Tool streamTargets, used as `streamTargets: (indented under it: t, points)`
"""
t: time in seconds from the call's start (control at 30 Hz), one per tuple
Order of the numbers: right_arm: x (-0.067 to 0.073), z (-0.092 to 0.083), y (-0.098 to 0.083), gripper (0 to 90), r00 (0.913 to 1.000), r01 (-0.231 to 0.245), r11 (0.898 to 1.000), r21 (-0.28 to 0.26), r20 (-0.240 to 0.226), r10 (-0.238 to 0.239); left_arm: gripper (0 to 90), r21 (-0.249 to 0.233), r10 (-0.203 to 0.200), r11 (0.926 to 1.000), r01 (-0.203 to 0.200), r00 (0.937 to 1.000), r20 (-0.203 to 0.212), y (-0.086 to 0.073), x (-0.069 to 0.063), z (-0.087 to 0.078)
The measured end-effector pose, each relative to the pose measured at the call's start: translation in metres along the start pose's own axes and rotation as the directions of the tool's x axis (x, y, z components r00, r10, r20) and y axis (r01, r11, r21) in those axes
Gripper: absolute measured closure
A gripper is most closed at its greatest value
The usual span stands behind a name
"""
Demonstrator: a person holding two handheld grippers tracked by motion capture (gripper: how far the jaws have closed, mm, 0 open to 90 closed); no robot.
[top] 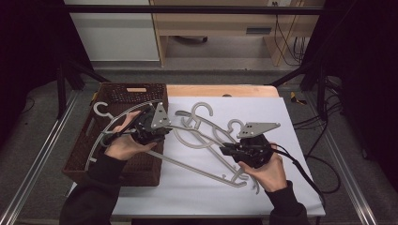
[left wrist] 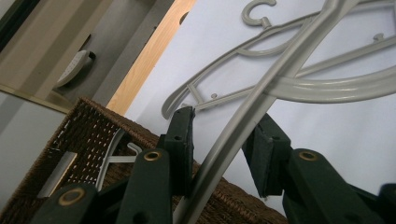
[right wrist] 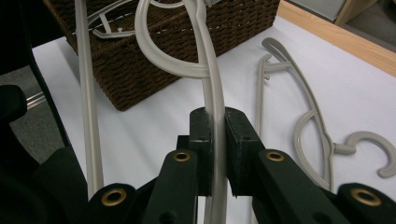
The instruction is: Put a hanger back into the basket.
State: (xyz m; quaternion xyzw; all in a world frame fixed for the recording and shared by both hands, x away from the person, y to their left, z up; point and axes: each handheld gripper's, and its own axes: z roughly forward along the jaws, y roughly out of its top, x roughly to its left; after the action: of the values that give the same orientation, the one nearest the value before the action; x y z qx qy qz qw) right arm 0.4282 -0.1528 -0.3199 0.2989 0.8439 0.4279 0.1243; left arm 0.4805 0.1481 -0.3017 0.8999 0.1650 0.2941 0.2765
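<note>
A grey plastic hanger (top: 197, 133) is lifted over the white sheet, beside the wicker basket (top: 141, 91). My right gripper (top: 225, 150) is shut on one of its arms; in the right gripper view the pads of that gripper (right wrist: 215, 116) press on the thin bar of the hanger (right wrist: 208, 56) from both sides. My left gripper (top: 164, 129) is at the hanger's other end, by the basket's near right corner. In the left gripper view the bar (left wrist: 280, 70) runs between the jaws of the left gripper (left wrist: 226, 116), with a gap at the right pad (left wrist: 264, 154).
Several more grey hangers (top: 202, 110) lie tangled on the white sheet (top: 263, 187) behind the held one. Another hanger (top: 101, 136) lies in the basket and pokes over its left wall. A wooden table edge (top: 220, 90) runs along the back.
</note>
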Motion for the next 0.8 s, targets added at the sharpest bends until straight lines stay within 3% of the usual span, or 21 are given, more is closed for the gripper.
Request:
streamTargets:
  t: [0.37, 0.8]
  points:
    - [-0.0032, 0.0037, -0.0004, 82.0, 0.9995, 0.021, 0.999, 0.028, -0.022, -0.02, 68.7, 0.056, 0.038, 0.9976, -0.041, 0.9977, 0.056, -0.0034, -0.0019, 0.0002]
    - [-0.0047, 0.0035, -0.0007, 79.9, 0.9989, 0.047, 0.998, 0.039, 0.0, -0.047, 72.9, 0.085, 0.074, 0.9928, -0.084, 0.9905, 0.116, -0.0027, -0.0047, -0.0013]
